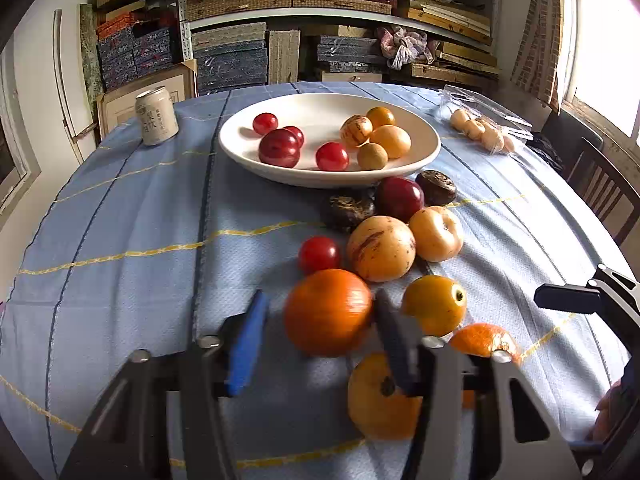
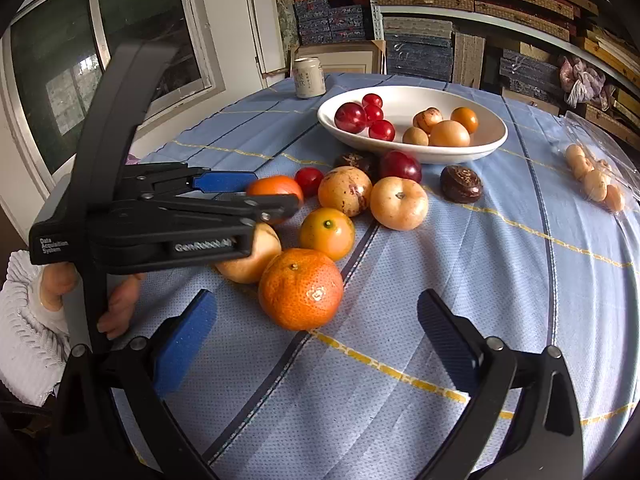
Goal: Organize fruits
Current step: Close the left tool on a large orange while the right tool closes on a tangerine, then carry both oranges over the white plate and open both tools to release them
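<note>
A white bowl (image 1: 424,140) at the table's far middle holds several red and yellow fruits; it also shows in the right wrist view (image 2: 492,136). Loose fruits lie in front of it. My left gripper (image 1: 320,320) is open, its fingers on either side of an orange mandarin (image 1: 328,312), the right finger near its skin. From the right wrist view the left gripper (image 2: 260,192) reaches that mandarin (image 2: 276,186). My right gripper (image 2: 312,320) is open and empty, just behind a second mandarin (image 2: 300,288). A small yellow-orange citrus (image 2: 327,233) lies between the two.
A drink can (image 1: 156,116) stands at the far left. A clear bag of small pale fruits (image 1: 484,132) lies at the far right. Two dark brown fruits (image 1: 436,188), a dark red plum (image 1: 400,198) and yellow fruits (image 1: 380,248) crowd the bowl's near rim. A chair (image 1: 604,188) stands right.
</note>
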